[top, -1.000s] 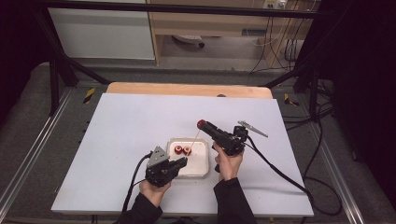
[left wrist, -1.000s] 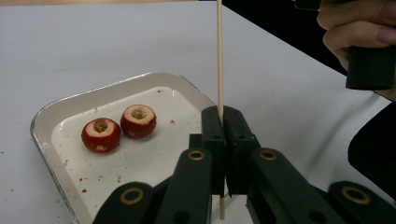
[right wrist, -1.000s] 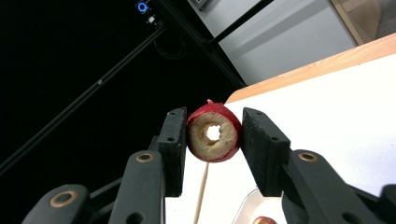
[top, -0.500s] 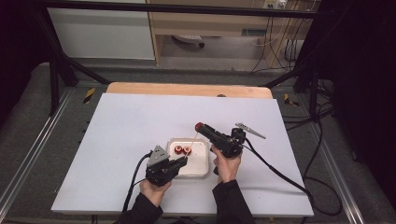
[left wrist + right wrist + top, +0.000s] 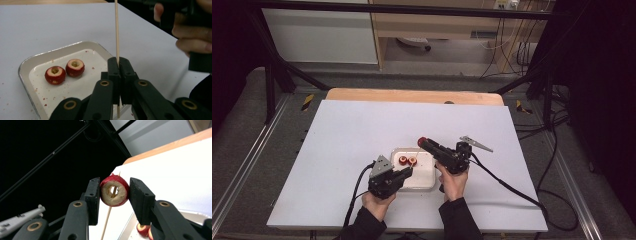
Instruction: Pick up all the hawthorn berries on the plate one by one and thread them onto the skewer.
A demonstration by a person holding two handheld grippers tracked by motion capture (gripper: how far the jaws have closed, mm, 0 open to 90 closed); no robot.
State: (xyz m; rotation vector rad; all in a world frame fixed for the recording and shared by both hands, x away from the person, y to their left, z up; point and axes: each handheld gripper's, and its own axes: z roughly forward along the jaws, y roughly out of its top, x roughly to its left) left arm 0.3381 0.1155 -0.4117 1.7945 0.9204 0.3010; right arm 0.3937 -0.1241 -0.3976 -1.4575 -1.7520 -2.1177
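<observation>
A white tray [image 5: 424,181] near the table's front holds two cored red fruits [image 5: 407,160], seen close up in the left gripper view [image 5: 55,75] [image 5: 75,67]. My left gripper [image 5: 119,62] is shut on a thin wooden skewer [image 5: 116,30] that stands upright at the tray's [image 5: 25,65] near corner. My right gripper [image 5: 114,192] is shut on a third cored red fruit [image 5: 121,193]. The skewer [image 5: 107,217] shows through that fruit's hole. In the high view the left gripper [image 5: 408,172] sits at the tray's front, and the right gripper [image 5: 422,142] holds its fruit [image 5: 421,141] above the tray's far right corner.
The white table top [image 5: 362,130] has a wooden strip [image 5: 412,96] along its far edge. Cables trail from the right gripper across the table's right side [image 5: 512,187]. Metal frame rails run along both sides. The person's right hand [image 5: 190,37] is close beside the skewer.
The right gripper has come down and slightly nearer with its fruit, toward the skewer's top. The left gripper and the tray have stayed put.
</observation>
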